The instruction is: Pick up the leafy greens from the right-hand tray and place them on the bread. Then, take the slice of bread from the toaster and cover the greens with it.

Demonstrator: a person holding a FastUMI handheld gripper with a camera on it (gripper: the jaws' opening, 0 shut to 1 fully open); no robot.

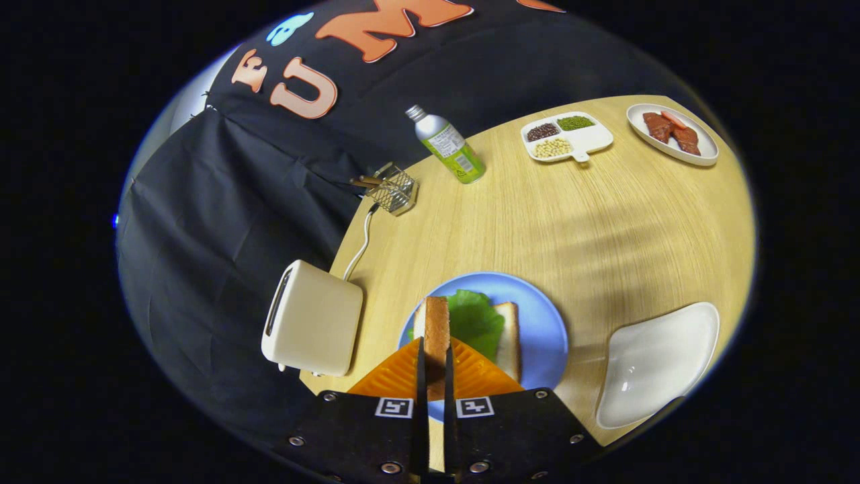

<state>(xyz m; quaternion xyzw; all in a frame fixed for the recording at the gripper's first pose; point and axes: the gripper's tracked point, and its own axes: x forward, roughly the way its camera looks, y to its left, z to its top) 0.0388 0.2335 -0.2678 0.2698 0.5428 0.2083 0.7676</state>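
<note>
One bread slice (437, 329) clamped in jaws above blue plate (547, 323) holding bread (508, 336), greens (474, 319)

A round wooden table (605, 222) carries a toaster (312, 319), blue plate (547, 329), white tray (655, 363), bottle (450, 146) and wire basket (395, 190).

- The slice of bread (437, 329) is standing on edge, its toasted crust showing, clamped between the fingers of the gripper (435, 349) above the blue plate (544, 323).
- The leafy greens (476, 319) are lying flat on the lower bread (507, 336), which is resting on the plate near the table's front edge.
- The toaster (312, 319) is sitting at the table's left edge, its slot unoccupied.
- The right-hand tray (655, 363) is sitting bare by the right edge.
</note>
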